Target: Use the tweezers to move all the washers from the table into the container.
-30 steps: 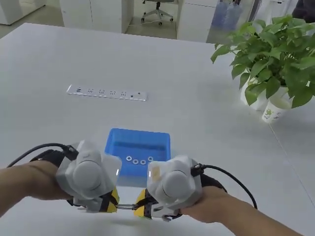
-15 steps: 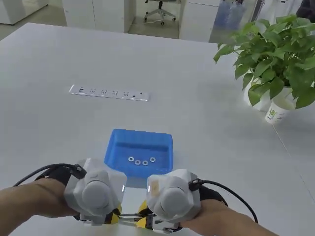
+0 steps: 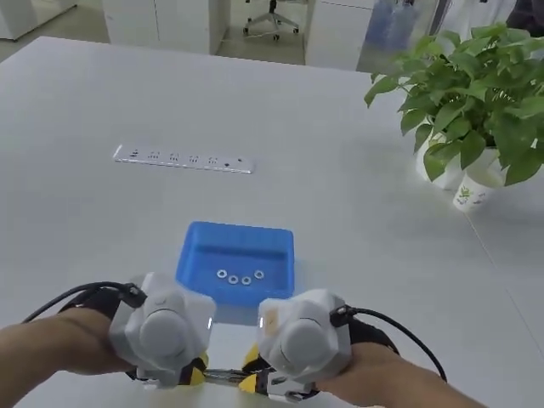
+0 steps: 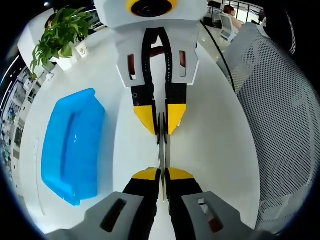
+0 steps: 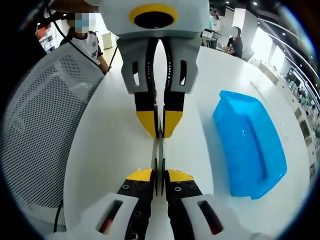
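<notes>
So in the head view, four washers [image 3: 234, 279] sat in a row inside the blue container [image 3: 189, 255]. The left gripper [image 3: 194, 375] and right gripper [image 3: 252, 382] had backed off from the container's near edge since a second earlier, so I'd guess the job was basically done. Left gripper view had both sets of jaws clamped tight on opposite ends of the tweezers [image 3: 223, 375], beside the container. Right gripper view matched, though I couldn't tell if the tweezers held anything.
</notes>
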